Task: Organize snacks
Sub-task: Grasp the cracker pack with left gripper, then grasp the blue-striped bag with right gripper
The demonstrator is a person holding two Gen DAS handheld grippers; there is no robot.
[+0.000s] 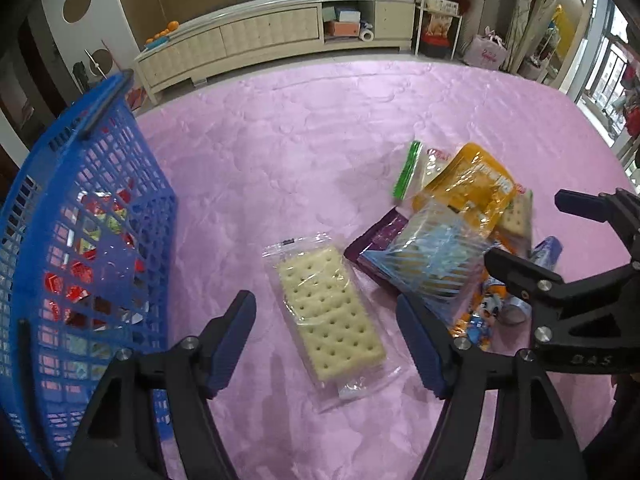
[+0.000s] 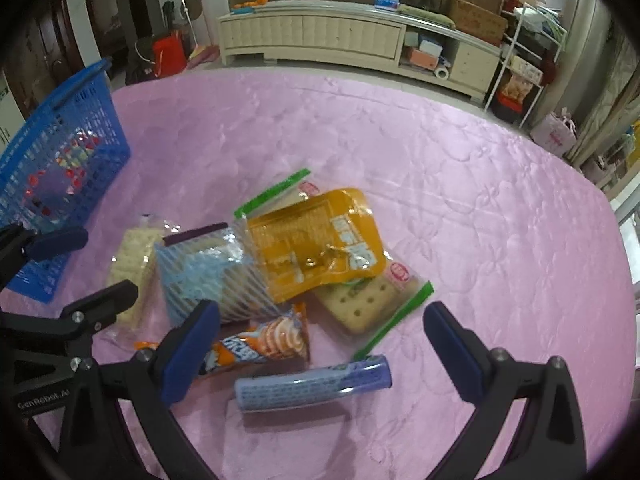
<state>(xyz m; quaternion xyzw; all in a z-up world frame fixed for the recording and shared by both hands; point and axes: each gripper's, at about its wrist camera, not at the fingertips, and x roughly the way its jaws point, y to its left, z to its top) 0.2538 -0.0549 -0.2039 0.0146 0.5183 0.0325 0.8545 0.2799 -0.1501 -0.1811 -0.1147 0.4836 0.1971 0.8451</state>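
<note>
A clear-wrapped cracker pack (image 1: 330, 312) lies on the pink cloth between the fingers of my open, empty left gripper (image 1: 326, 340). A blue mesh basket (image 1: 80, 240) with red wrapped snacks inside stands to its left. A pile of snacks lies to the right: an orange pouch (image 2: 316, 244), a blue-striped pack (image 2: 208, 276), an orange-blue bar (image 2: 264, 344), a green-edged cracker pack (image 2: 360, 304) and a blue tube (image 2: 312, 386). My right gripper (image 2: 320, 352) is open and empty, just over the tube and bar. It also shows in the left wrist view (image 1: 528, 236).
The pink quilted cloth (image 2: 440, 184) covers the whole work surface. A cream TV cabinet (image 1: 280, 36) stands beyond its far edge, with shelves and bags (image 2: 556, 132) at the right. The basket also shows in the right wrist view (image 2: 60, 176).
</note>
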